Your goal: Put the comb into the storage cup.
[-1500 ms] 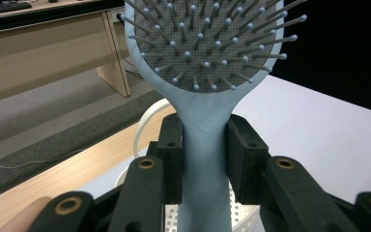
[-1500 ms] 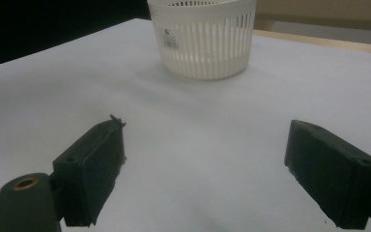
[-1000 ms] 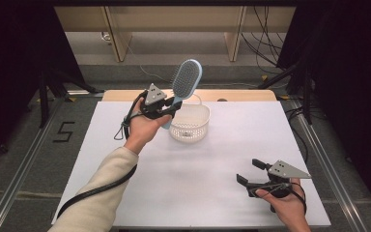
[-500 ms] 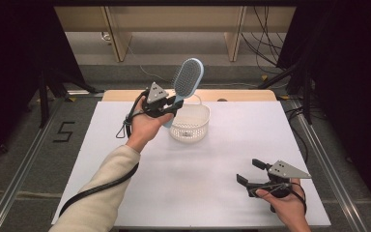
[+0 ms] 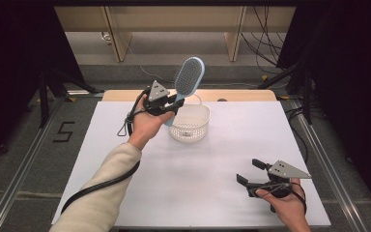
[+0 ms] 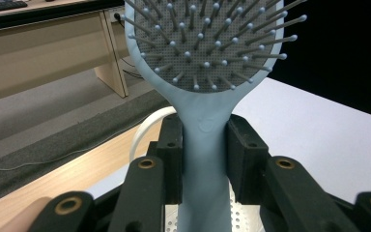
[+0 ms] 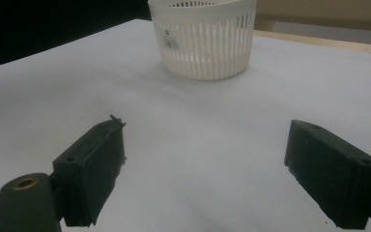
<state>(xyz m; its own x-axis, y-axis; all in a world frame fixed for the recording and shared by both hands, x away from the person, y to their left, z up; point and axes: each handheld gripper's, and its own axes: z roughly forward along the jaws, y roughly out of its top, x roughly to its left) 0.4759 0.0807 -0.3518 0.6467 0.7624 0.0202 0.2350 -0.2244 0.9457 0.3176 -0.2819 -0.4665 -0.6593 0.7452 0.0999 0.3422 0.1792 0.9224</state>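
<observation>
The left hand-held gripper [image 5: 173, 104] clamps the hairbrush [image 5: 187, 79] by its handle, jaws closed on both sides of the neck, and holds it upright in the air above the near-left rim of the basket [image 5: 190, 126]. The step in hand appears to be placing the brush into the basket. Recommended procedure: centre the handle over the opening, lower it vertically, and release only once the handle end rests inside, since the tall head may tip the light basket.

The hairbrush [image 6: 207, 58] is pale blue with an oval grey pad of ball-tipped pins. The right hand-held gripper [image 5: 261, 180] rests open at the near-right of the table [image 5: 125, 183], holding nothing.
</observation>
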